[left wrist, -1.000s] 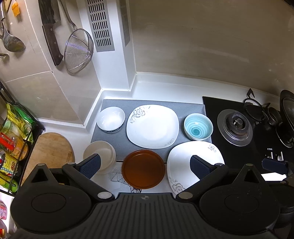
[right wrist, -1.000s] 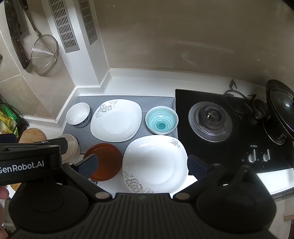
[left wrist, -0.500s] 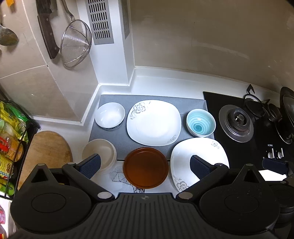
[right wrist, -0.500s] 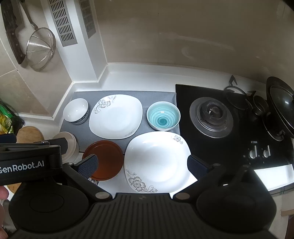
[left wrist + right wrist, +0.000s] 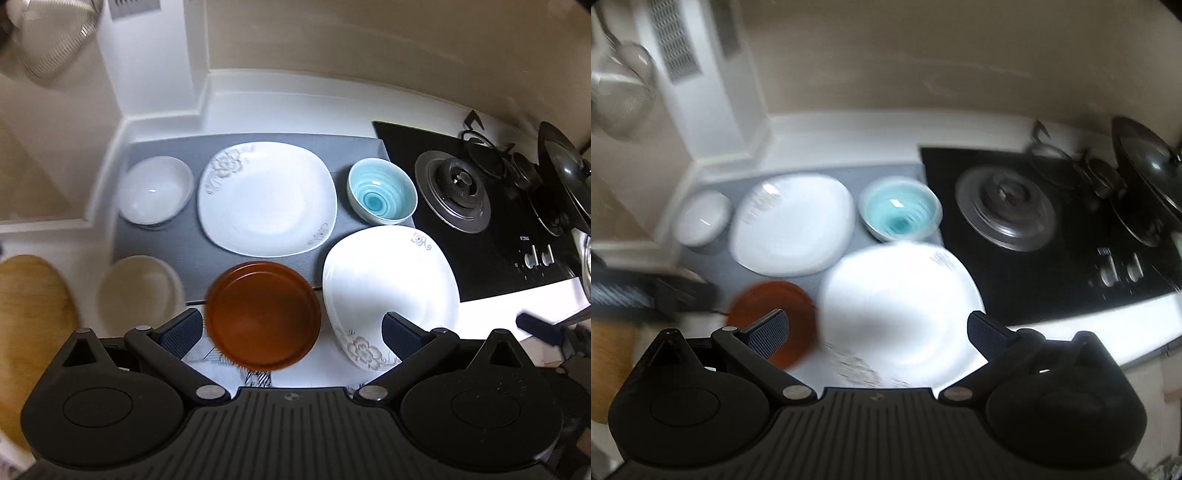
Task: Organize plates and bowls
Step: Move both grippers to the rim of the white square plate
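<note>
Our left tongs [image 5: 291, 330] and right tongs [image 5: 877, 328] both gape wide and hold nothing, above the desk [image 5: 280, 96]. Nothing appears stacked yet, so we judge all the sorting still ahead. The round brown plate [image 5: 263, 314] sits between the left tongs' fingers; the near square white floral plate [image 5: 899, 295] between the right's. Farther off on the grey mat [image 5: 177, 236] lie a second square white plate [image 5: 267, 199], a blue swirl bowl [image 5: 382, 195], a white bowl [image 5: 155, 194]; a cream bowl [image 5: 138, 291] sits left.
</note>
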Motion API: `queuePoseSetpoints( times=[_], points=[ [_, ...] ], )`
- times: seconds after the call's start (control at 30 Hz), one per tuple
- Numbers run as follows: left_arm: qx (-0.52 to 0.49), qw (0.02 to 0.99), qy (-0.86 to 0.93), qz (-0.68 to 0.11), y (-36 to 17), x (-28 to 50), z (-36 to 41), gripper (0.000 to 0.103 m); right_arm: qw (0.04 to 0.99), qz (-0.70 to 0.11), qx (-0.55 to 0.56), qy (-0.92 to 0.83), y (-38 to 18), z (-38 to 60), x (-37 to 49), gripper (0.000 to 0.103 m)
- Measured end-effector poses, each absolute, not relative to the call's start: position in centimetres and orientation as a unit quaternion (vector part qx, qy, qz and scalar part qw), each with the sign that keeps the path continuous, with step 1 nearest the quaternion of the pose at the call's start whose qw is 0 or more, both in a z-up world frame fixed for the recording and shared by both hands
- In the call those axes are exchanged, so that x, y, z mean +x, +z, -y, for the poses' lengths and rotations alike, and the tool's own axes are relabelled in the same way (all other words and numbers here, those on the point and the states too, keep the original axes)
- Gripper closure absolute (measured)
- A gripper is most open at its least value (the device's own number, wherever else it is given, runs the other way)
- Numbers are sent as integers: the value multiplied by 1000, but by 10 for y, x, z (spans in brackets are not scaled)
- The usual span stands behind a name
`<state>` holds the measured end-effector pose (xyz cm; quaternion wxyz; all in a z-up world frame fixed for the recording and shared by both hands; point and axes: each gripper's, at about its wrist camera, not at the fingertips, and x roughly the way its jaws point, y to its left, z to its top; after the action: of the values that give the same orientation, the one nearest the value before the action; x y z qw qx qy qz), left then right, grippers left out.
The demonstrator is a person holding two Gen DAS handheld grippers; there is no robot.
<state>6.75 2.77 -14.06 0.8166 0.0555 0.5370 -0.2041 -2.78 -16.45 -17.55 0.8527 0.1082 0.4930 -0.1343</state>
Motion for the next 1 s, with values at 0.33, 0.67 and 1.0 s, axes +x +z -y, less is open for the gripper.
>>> queuePoseSetpoints(
  times=[0.33, 0.67, 1.0],
  points=[
    [11, 785, -305, -538, -242, 114, 12, 30, 898, -387, 188, -88, -256, 268, -95, 0],
    [-19, 749, -263, -608, -316, 159, 42, 58, 851, -404, 333, 17, -335, 329, -94, 39],
    [-36, 702, -274, -656, -335, 157, 50, 60, 852, -412, 320, 40, -356, 335, -63, 75]
  ],
)
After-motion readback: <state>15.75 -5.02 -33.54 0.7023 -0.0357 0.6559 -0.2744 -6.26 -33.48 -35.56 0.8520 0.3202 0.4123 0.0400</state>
